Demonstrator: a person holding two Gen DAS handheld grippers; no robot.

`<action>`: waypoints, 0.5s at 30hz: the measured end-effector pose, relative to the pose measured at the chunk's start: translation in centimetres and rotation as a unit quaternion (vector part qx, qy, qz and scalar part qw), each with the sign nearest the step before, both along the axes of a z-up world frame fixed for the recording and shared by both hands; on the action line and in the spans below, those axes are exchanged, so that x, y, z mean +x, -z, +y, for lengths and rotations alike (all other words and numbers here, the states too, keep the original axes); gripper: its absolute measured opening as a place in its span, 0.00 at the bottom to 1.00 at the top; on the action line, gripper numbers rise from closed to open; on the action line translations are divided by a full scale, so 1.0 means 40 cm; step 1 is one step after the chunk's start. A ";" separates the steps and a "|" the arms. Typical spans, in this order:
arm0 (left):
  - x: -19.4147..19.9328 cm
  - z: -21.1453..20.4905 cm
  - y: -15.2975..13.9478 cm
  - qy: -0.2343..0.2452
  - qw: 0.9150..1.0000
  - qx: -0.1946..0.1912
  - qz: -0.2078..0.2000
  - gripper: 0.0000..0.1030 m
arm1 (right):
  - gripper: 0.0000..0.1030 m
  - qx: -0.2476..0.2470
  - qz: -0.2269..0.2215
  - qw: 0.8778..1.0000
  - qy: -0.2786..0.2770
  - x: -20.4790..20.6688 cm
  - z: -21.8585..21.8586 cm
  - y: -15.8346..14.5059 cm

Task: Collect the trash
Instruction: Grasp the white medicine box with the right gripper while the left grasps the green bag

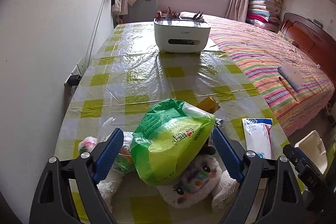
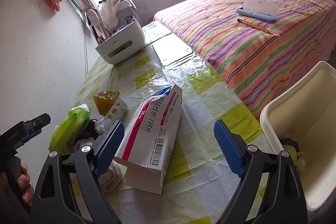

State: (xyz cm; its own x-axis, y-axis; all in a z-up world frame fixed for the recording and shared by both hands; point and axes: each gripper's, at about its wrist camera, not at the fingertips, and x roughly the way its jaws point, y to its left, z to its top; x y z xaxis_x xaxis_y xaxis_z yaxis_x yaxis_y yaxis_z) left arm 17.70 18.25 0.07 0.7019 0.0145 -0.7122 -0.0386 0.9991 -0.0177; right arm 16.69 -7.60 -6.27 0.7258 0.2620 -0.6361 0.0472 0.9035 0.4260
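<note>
A green plastic package [image 1: 172,144] lies on a pile of trash at the near end of the table, on top of a white patterned cloth [image 1: 197,182]. My left gripper [image 1: 168,152] stands open around the package, its blue pads beside it and not pressing. A white and pink medicine box [image 2: 153,135] with an open flap lies flat on the table. My right gripper [image 2: 169,150] is open over it, the left pad close to the box's edge. A yellow wrapper [image 2: 105,102] and a blister pack [image 2: 116,110] lie just behind the pile.
A cream bin [image 2: 294,119] stands off the table's right edge. A white organizer box [image 1: 181,37] sits at the far end of the checked tablecloth [image 1: 136,77]. The striped bed [image 2: 262,39] with a pencil and case runs along the right; a wall runs along the left.
</note>
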 end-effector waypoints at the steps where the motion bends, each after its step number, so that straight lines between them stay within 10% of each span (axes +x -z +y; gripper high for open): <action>1: 0.007 -0.006 0.010 0.003 1.000 0.006 0.008 0.82 | 0.83 0.000 0.006 1.000 -0.003 0.006 0.004 0.004; 15: 0.057 -0.033 0.087 0.006 0.998 0.046 0.051 0.82 | 0.89 -0.022 0.055 0.997 -0.043 0.096 0.078 0.047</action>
